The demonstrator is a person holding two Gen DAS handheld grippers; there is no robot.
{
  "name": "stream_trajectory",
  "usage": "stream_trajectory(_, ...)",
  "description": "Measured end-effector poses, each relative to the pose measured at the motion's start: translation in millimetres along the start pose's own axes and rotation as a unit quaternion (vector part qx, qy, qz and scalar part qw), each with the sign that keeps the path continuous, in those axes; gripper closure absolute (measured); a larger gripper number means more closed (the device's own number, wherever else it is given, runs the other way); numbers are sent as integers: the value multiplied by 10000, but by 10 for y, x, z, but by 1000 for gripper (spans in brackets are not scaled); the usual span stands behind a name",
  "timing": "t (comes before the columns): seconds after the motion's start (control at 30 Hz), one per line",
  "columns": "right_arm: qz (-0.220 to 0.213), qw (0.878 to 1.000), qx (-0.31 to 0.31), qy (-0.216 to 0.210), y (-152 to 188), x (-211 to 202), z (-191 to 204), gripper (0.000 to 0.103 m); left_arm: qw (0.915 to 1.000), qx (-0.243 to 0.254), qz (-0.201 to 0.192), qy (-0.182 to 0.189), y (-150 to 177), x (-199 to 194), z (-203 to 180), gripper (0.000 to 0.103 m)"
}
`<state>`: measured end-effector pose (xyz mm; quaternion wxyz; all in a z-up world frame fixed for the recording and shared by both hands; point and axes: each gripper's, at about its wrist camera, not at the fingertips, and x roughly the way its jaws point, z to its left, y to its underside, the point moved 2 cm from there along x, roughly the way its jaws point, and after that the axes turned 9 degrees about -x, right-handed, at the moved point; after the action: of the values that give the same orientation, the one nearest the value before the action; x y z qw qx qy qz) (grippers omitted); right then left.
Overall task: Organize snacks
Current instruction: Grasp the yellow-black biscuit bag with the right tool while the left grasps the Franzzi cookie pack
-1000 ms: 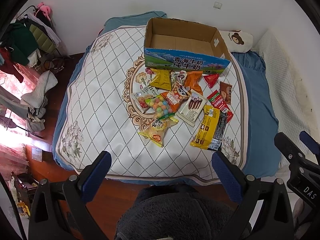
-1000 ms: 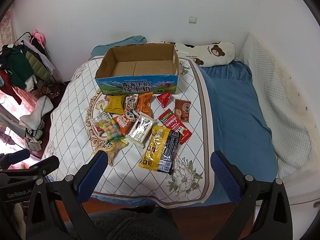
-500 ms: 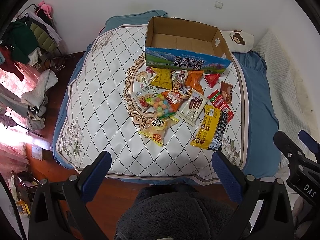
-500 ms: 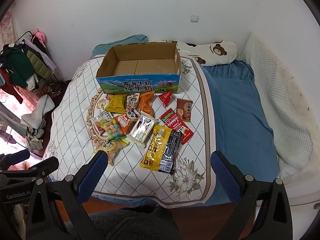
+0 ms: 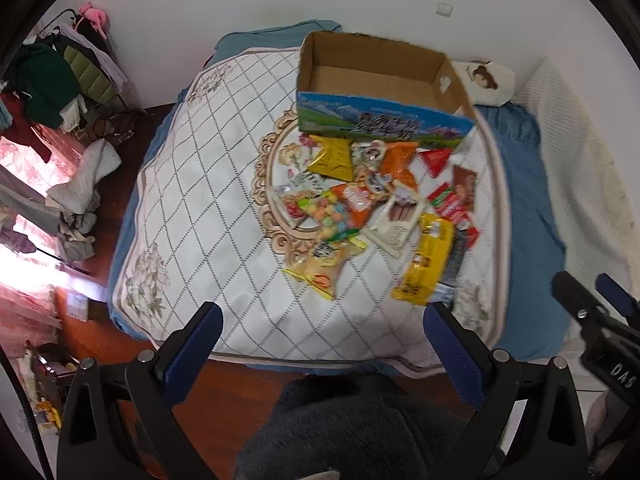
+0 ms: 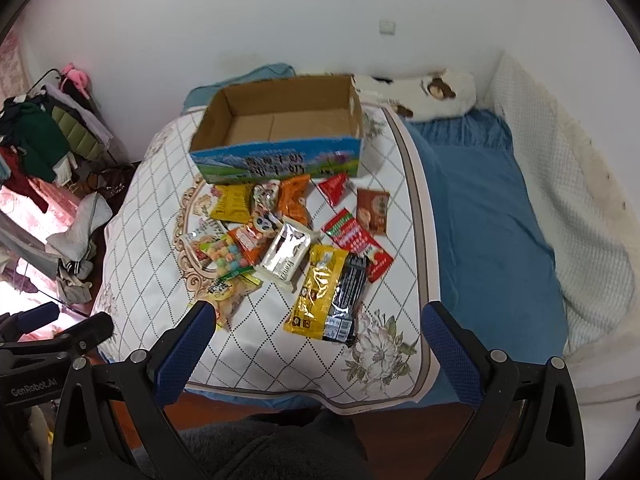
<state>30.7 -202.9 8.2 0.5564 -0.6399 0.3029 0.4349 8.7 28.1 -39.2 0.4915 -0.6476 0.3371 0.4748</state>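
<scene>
I had the left hand-held gripper and the right hand-held gripper both spread wide with nothing between the fingers, hovering off the near edge of the bed. The snacks lay in a loose, overlapping heap in the middle of the quilted mat, just in front of the empty cardboard box at the mat's far edge. I judged the packets light, crinkly and slippery, easy to crush, so I meant to pinch each one by a sealed edge, not across its belly. The yellow-and-black packet sat nearest the near edge and free on top, the easiest first pick. The box's front wall stood between the heap and its floor, so every packet needed lifting over. A bear-print pillow lay by the far right corner, and clothes hung off to the left, well apart.
</scene>
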Motion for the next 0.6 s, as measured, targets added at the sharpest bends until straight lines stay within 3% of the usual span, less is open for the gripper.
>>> stream_trajectory(0.07, 129, 9998, 177, -19, 23, 176, -72, 0, 10000, 26, 42, -42, -56, 163, 5, 0)
stream_trajectory(0.33, 726, 9945, 755, -70, 189, 1203, -343, 0, 9941, 722, 175, -787, -276, 1048, -92, 0)
stream_trajectory(0.6, 1267, 9877, 898, -188, 285, 2419, -399, 0, 9744, 1952, 134, -1104, -568, 1783, -527, 0)
